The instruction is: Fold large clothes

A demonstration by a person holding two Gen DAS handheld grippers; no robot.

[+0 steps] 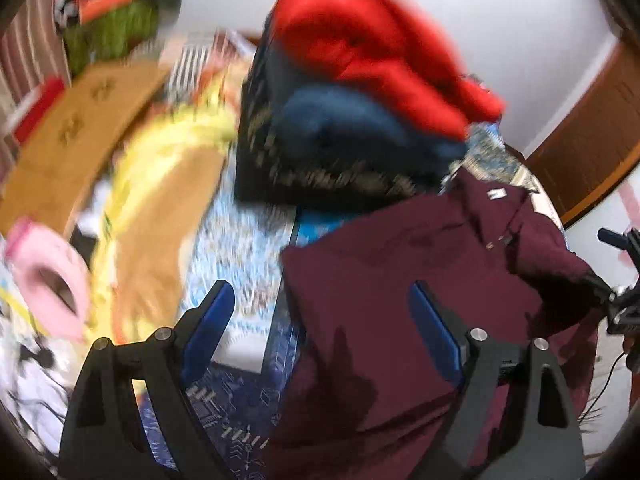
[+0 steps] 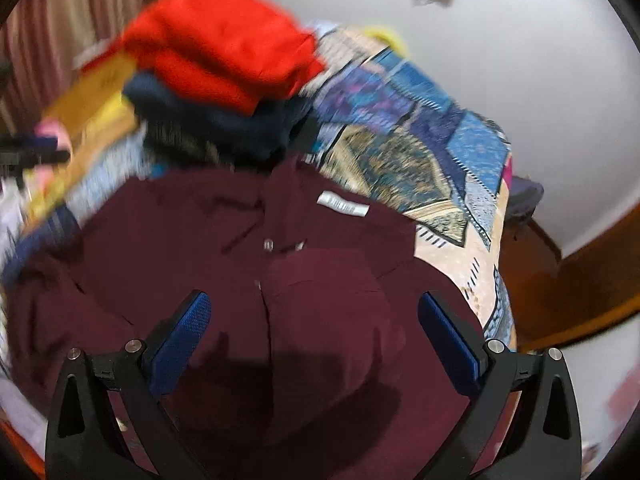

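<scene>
A maroon collared shirt point(image 1: 400, 280) lies spread on a patterned bedspread point(image 1: 240, 248), with a white neck label and buttons showing. It also shows in the right wrist view point(image 2: 224, 264), where one part is folded over its middle. My left gripper point(image 1: 320, 304) is open and empty above the shirt's left edge. My right gripper point(image 2: 316, 312) is open and empty above the shirt's middle. The right gripper's body shows at the right edge of the left wrist view point(image 1: 620, 304).
A pile of folded clothes, red point(image 1: 360, 40) on top of navy point(image 1: 352, 128), sits behind the shirt; it also shows in the right wrist view point(image 2: 224, 40). A yellow-brown cloth point(image 1: 160, 184) and a pink object point(image 1: 48, 276) lie left. A wooden door point(image 1: 592, 136) stands right.
</scene>
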